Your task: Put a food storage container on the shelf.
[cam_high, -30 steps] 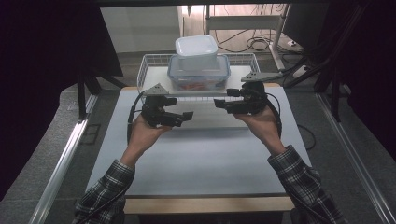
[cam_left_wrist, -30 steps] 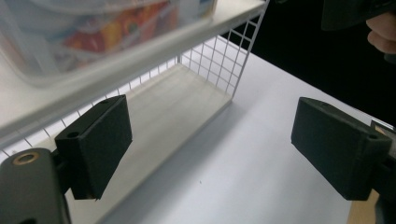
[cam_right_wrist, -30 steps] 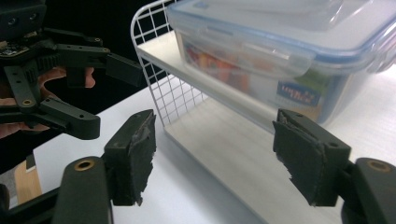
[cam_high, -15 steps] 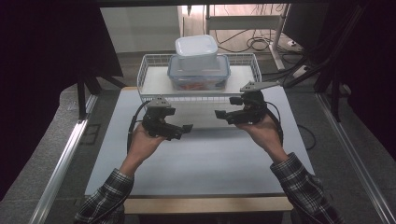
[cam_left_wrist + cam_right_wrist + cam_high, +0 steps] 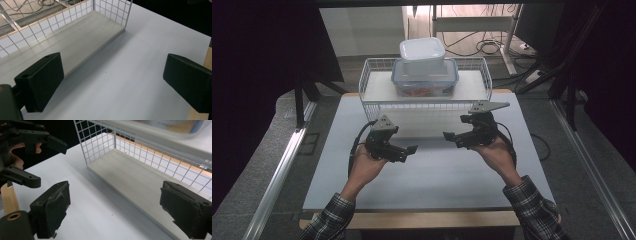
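My left gripper (image 5: 410, 152) hovers over the white table (image 5: 432, 180), left of centre, its jaws pointing right. My right gripper (image 5: 451, 139) faces it from the right. In the left gripper view my left gripper (image 5: 113, 85) is open, with bare table between the black pads. My right gripper (image 5: 115, 212) is open too, and nothing is between its pads. Both pairs of jaws have just been opening. The left gripper (image 5: 25, 152) also appears at the upper left of the right gripper view.
A white wire basket (image 5: 372, 107) stands at the table's far edge. It holds a clear box with a blue rim (image 5: 424, 82), and a white lidded box (image 5: 422, 52) sits on top. A pale board (image 5: 75, 47) lies at the basket's base. Cables trail on the floor behind.
Both hands have come back from the basket toward the near side of the table and sunk lower. The boxes and basket have not moved.
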`<state>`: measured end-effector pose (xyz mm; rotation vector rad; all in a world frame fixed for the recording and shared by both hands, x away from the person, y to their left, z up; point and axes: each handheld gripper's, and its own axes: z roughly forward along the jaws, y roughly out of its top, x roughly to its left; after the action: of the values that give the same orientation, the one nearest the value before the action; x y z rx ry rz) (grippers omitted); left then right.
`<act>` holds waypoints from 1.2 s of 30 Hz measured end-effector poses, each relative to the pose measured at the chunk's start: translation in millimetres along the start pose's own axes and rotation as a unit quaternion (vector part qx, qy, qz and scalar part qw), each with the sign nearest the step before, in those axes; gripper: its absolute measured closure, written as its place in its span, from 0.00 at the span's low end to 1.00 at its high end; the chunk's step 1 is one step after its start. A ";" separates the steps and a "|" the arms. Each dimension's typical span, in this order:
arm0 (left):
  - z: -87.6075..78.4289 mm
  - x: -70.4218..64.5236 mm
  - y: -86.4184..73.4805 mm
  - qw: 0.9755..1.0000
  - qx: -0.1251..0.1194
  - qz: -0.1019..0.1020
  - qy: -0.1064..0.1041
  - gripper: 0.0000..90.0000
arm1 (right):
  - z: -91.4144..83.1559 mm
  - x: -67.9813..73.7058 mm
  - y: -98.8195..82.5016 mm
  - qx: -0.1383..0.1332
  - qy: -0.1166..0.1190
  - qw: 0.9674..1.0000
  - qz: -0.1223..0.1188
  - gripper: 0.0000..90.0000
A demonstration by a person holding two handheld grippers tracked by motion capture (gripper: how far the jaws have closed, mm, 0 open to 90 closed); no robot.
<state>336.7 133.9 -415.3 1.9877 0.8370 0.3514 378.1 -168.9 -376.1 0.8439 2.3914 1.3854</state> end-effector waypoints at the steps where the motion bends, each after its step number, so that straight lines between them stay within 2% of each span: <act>1: 0.1 -0.8 -2.2 1.000 -0.001 -0.002 -0.001 0.03 | 0.5 0.5 -2.1 0.001 0.001 1.000 -0.001 0.09; 7: 0.0 -4.5 -15.9 1.000 0.000 -0.006 0.003 0.03 | 2.5 3.0 -12.1 0.006 0.006 1.000 -0.003 0.07; 14: 1.7 -7.8 -31.1 1.000 -0.004 -0.017 -0.005 0.03 | 3.0 6.2 -25.3 0.002 0.011 1.000 -0.004 0.07; 17: 3.4 -9.6 -38.1 1.000 -0.004 -0.018 -0.003 0.03 | 4.0 8.4 -31.1 0.008 0.014 1.000 -0.006 0.05; 23: 7.3 -9.8 -53.4 1.000 0.007 -0.024 -0.009 0.03 | 5.0 10.7 -41.9 0.013 0.011 1.000 -0.003 0.02; 28: 4.0 -9.0 -66.5 1.000 0.003 -0.029 -0.004 0.03 | 2.5 7.8 -53.6 0.016 0.010 1.000 0.003 0.01; 36: -0.5 -12.7 -80.5 1.000 0.003 -0.026 0.007 0.03 | -2.7 6.9 -66.6 0.021 0.004 1.000 0.010 0.00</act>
<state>293.5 153.4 -481.6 1.9676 0.8985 0.3321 347.6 -192.0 -431.1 0.8763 2.4319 1.3528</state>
